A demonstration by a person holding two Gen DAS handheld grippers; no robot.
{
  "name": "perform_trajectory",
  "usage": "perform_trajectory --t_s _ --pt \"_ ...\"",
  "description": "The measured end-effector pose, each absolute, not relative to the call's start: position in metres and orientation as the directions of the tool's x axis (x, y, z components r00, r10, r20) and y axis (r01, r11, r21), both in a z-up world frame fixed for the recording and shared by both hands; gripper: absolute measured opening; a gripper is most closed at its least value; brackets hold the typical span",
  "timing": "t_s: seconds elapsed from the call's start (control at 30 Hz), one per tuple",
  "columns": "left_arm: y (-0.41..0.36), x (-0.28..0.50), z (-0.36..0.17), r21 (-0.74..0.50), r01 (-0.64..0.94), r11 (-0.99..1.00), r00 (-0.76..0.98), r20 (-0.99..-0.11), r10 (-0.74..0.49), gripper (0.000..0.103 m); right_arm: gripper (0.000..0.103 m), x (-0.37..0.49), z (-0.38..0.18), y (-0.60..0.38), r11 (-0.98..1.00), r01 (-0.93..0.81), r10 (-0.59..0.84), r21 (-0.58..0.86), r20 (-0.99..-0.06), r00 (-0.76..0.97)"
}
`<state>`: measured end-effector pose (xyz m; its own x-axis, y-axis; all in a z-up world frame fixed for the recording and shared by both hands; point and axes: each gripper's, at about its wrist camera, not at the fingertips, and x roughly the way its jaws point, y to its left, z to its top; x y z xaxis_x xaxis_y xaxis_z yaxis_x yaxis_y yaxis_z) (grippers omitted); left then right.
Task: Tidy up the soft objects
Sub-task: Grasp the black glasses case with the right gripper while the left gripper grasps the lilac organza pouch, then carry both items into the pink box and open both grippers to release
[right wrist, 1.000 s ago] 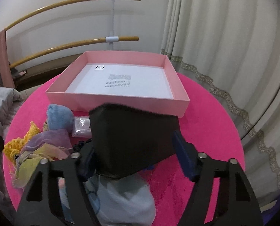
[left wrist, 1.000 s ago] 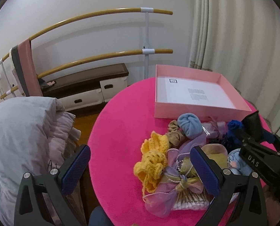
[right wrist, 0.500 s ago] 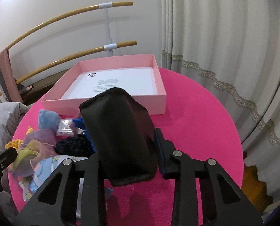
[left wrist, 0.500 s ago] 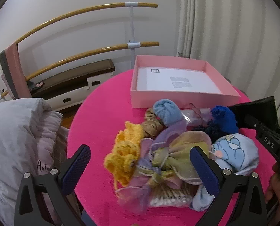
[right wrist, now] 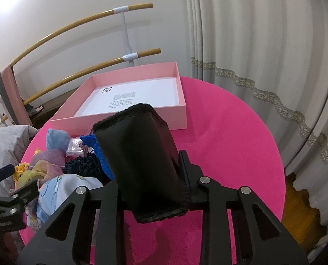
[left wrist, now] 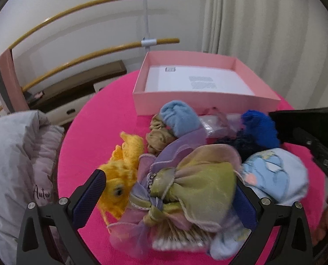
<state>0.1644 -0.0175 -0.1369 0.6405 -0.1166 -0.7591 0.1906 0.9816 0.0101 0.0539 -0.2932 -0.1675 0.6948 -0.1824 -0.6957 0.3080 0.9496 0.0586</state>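
A pile of soft things lies on the round pink table (left wrist: 97,132): a yellow crochet piece (left wrist: 124,170), an organza bow (left wrist: 197,176), a light blue sock (left wrist: 179,119), a tan scrunchie (left wrist: 159,139), a royal blue knit (left wrist: 258,128) and a pale blue printed cloth (left wrist: 274,176). My left gripper (left wrist: 169,183) is open, low over the pile, its fingers either side of the crochet piece and bow. Right of the pile, my right gripper (right wrist: 150,176) is shut on a black cloth (right wrist: 139,150), which sticks up toward the open pink box (right wrist: 181,92).
The pink box (left wrist: 203,106) stands behind the pile, with only a printed white sheet inside. Grey bedding (left wrist: 13,154) lies left of the table, wooden rails (left wrist: 86,6) and a low cabinet (left wrist: 75,84) behind it. A curtain (right wrist: 263,44) hangs at the right.
My left gripper has come down and forward until its fingers straddle the pile. My right gripper has closed on the black cloth and carried it rightward, clear of the pile.
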Motion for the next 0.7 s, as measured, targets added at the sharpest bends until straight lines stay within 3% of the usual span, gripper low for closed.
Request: perform_trajectory --t_s 0.13,0.37,0.5,0.7 --pt "-0.001 0.178 -0.145 -0.051 0.186 0.981 0.623 -0.766 -0.158 0.085 0.025 0.051 -0.166 -0.294 0.949 0.308 -0.179 0.065 -0.695 0.697" --pt "0.018 0.185 -0.142 -0.1 0.202 0.974 0.611 -0.765 -0.205 0.046 0.025 0.049 -0.16 -0.291 0.949 0.307 -0.174 0.074 -0.687 0.705" --pt "0.021 0.179 -0.136 -0.094 0.234 0.968 0.618 -0.754 -0.222 0.04 0.024 0.045 -0.153 -0.289 0.95 0.306 -0.179 0.069 -0.679 0.712" --pt "0.03 0.158 -0.122 -0.115 0.264 0.958 0.634 -0.727 -0.262 0.04 0.024 0.033 -0.141 -0.289 0.948 0.313 -0.191 0.065 -0.67 0.718"
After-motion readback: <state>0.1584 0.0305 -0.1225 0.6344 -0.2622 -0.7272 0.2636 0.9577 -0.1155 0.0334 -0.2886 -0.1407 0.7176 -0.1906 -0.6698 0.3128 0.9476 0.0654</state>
